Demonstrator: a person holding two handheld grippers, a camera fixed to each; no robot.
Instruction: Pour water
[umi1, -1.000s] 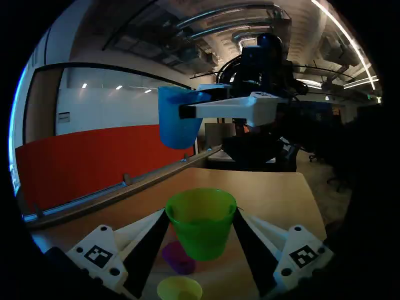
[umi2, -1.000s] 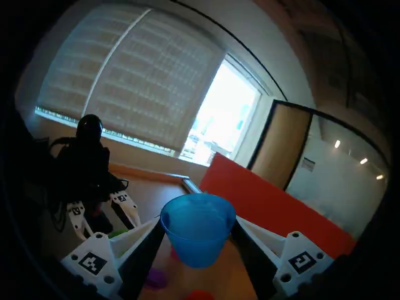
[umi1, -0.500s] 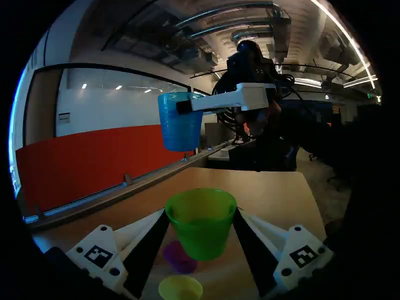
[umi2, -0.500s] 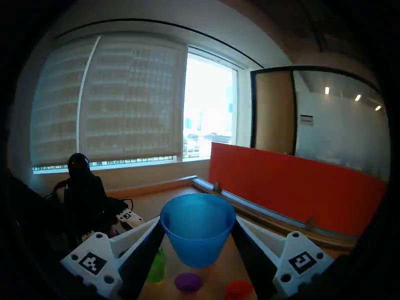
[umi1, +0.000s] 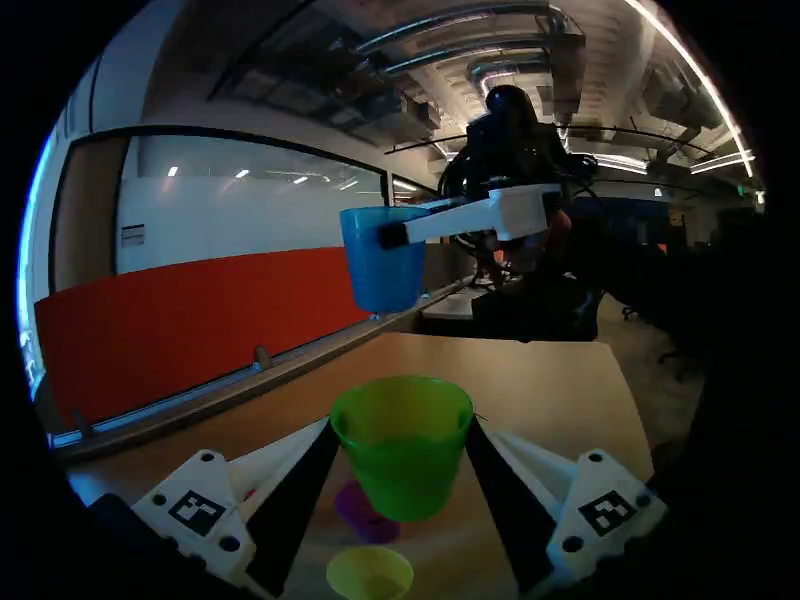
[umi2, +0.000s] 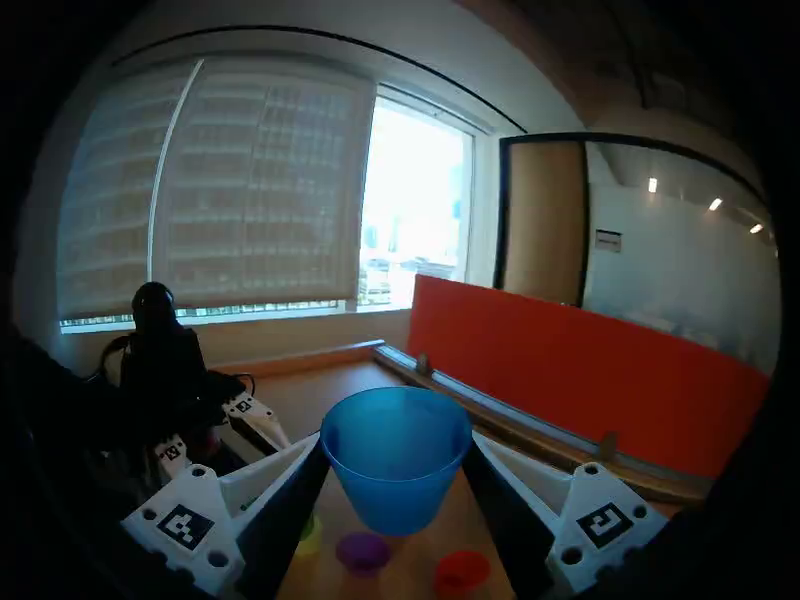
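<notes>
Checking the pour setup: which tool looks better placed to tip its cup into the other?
Right, probably. The right tool holds the blue cup upright, high above the table, while the left tool holds the green cup lower, mouth open to receive.

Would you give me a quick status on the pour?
Left gripper shut on green cup. Right gripper shut on blue cup, upright, no pour yet. Small cups on table below.
</notes>
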